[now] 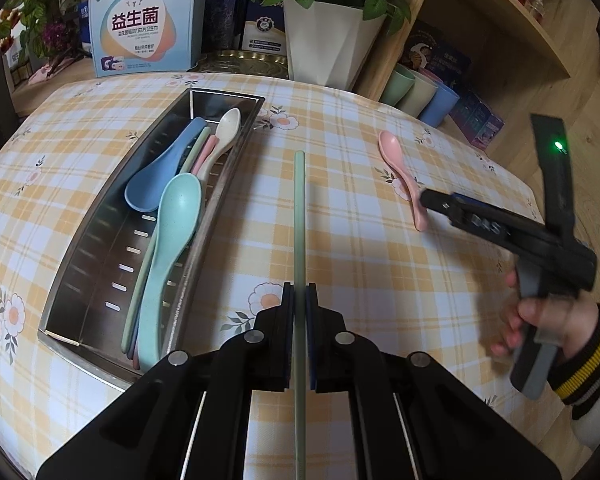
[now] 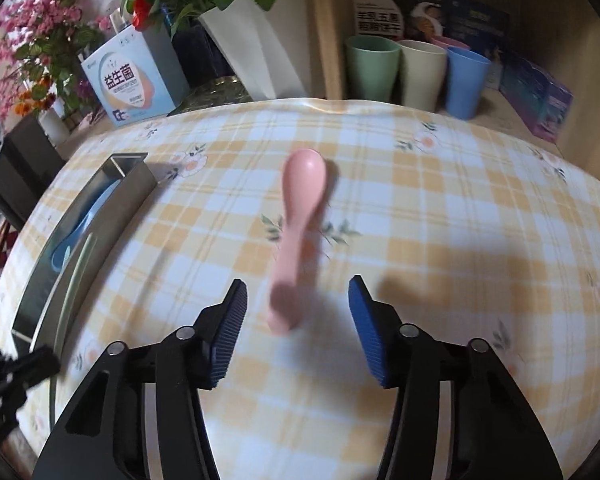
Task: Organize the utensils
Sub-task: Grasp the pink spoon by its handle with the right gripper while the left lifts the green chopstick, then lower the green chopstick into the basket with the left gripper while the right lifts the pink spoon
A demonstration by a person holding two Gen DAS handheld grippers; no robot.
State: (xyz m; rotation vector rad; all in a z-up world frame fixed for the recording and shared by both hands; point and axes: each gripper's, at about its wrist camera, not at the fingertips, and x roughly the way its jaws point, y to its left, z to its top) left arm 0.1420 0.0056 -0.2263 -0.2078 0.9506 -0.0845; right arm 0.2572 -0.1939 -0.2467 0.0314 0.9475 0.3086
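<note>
My left gripper (image 1: 299,300) is clamped on a thin pale-green stick (image 1: 299,216) that runs straight away from me, just right of the steel tray (image 1: 100,220) holding blue, mint, cream and pink spoons. My right gripper (image 2: 298,300) stands parted, pads (image 2: 236,320) clear of the matte pink spoon (image 2: 300,216) lying bowl-far between them, its handle end blurred. All of it sits on a yellow-checked floral tablecloth (image 2: 440,240), with a white flowerpot (image 1: 328,40), a printed box (image 1: 140,28) and pastel cups (image 2: 416,72) on wooden shelving beyond the far edge.
</note>
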